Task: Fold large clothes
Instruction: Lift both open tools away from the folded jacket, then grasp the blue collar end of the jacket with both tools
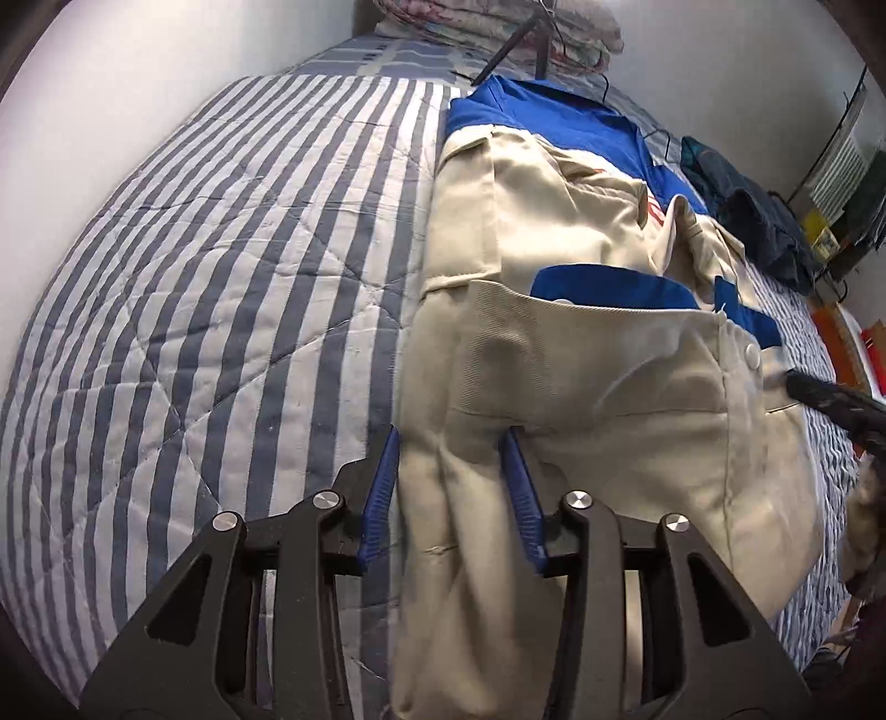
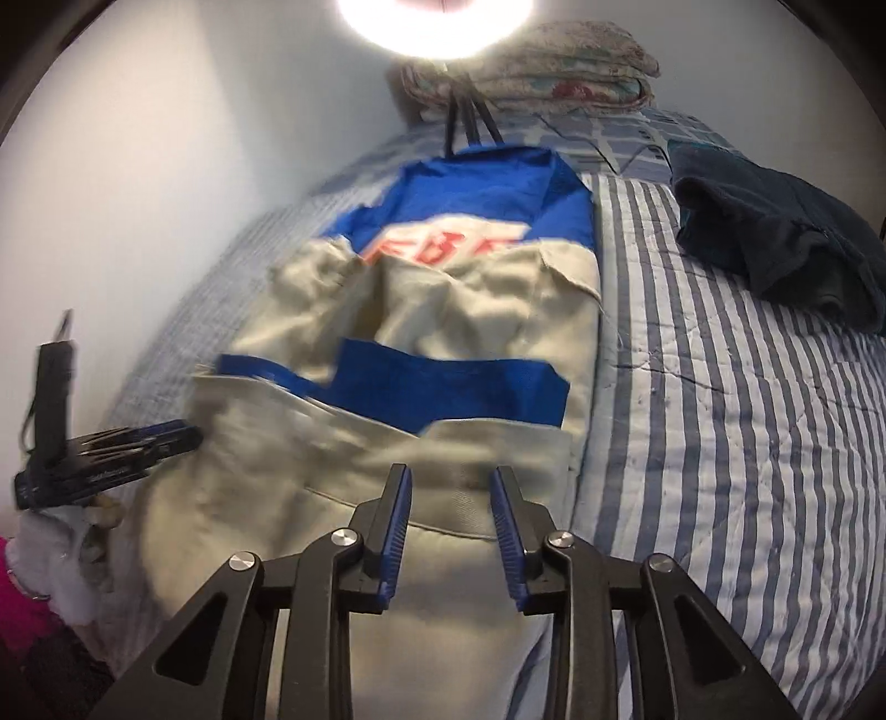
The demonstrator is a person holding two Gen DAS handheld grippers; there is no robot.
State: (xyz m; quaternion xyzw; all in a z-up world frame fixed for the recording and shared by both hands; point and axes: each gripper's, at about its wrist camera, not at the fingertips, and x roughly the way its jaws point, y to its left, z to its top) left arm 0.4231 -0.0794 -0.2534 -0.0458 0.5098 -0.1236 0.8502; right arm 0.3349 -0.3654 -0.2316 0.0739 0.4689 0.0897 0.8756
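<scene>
A large beige and royal-blue work jacket (image 1: 581, 354) lies lengthwise on a bed covered by a quilted blue-and-white striped bedspread (image 1: 221, 277), partly folded, with the blue collar end toward the far side and the beige body nearest the cameras. In the left wrist view, the left gripper (image 1: 451, 437) has its blue-padded fingers (image 1: 382, 493) set apart with a thick bunch of beige fabric running up between them; the pads flank the cloth on both sides, but whether they actually press it cannot be told. A row of white snap buttons runs down the jacket edge to the right in that view, near the dark tip of the other tool (image 1: 830, 396). In the right wrist view, the right gripper (image 2: 451, 476) hovers over the near beige panel, jaws parted to a moderate gap, nothing visibly caught between them; the fabric appears to lie beneath, not in the pads. Red lettering shows on a white band below the blue yoke, blurred and unreadable. A blue strip crosses the jacket's middle. The left gripper shows at the left edge of this view, at the jacket's side. A crumpled dark navy garment (image 2: 775, 238) sits on the bedspread, well apart from the jacket. A folded floral quilt stack (image 2: 531, 61) rests at the head of the bed, beside a white wall (image 2: 138, 166). A bright lamp glare (image 2: 437, 22) washes out the top of the right wrist view.
</scene>
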